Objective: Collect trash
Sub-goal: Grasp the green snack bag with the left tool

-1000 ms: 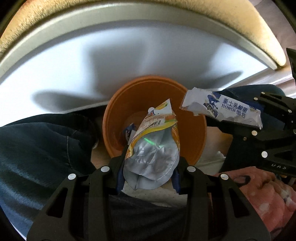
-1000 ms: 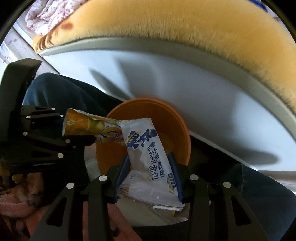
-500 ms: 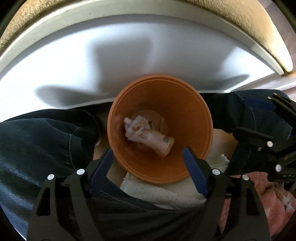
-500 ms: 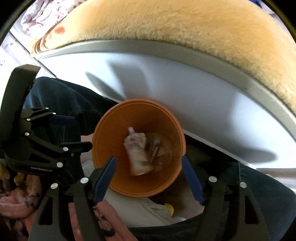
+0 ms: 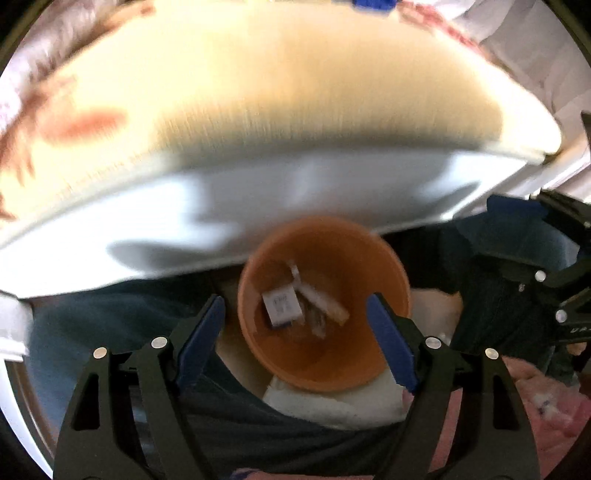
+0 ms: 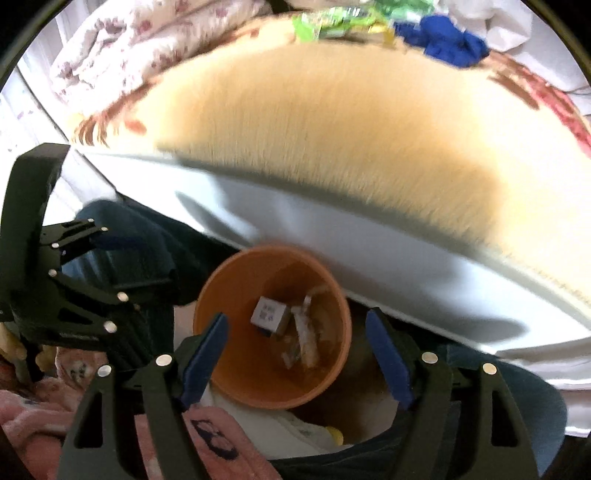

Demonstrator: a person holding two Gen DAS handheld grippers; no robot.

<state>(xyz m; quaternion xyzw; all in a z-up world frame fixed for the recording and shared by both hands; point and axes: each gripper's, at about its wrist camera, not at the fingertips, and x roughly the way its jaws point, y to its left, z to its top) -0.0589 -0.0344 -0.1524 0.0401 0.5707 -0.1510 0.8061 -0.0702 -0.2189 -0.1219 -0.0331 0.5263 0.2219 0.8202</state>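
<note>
An orange bin (image 5: 343,373) stands on the floor below the bed edge; it also shows in the right wrist view (image 6: 236,380). Inside lie crumpled wrappers (image 5: 321,306) and a small white box (image 5: 282,304), seen too in the right wrist view (image 6: 267,314). My left gripper (image 5: 295,332) is open and empty above the bin. My right gripper (image 6: 295,347) is open and empty above the bin too. Each gripper shows at the edge of the other's view. A green wrapper (image 6: 332,22) lies far up on the bed.
A bed with a cream fuzzy blanket (image 6: 351,122) and a white side panel (image 5: 258,206) stands behind the bin. Blue-jeaned legs (image 5: 110,325) flank the bin. Pink slippers (image 6: 48,406) and white cloth (image 5: 332,406) lie on the floor. Blue cloth (image 6: 450,40) lies on the bed.
Both grippers opened and dropped their wrappers into the orange bin. Since then both have pulled up and back, so more of the bed shows.
</note>
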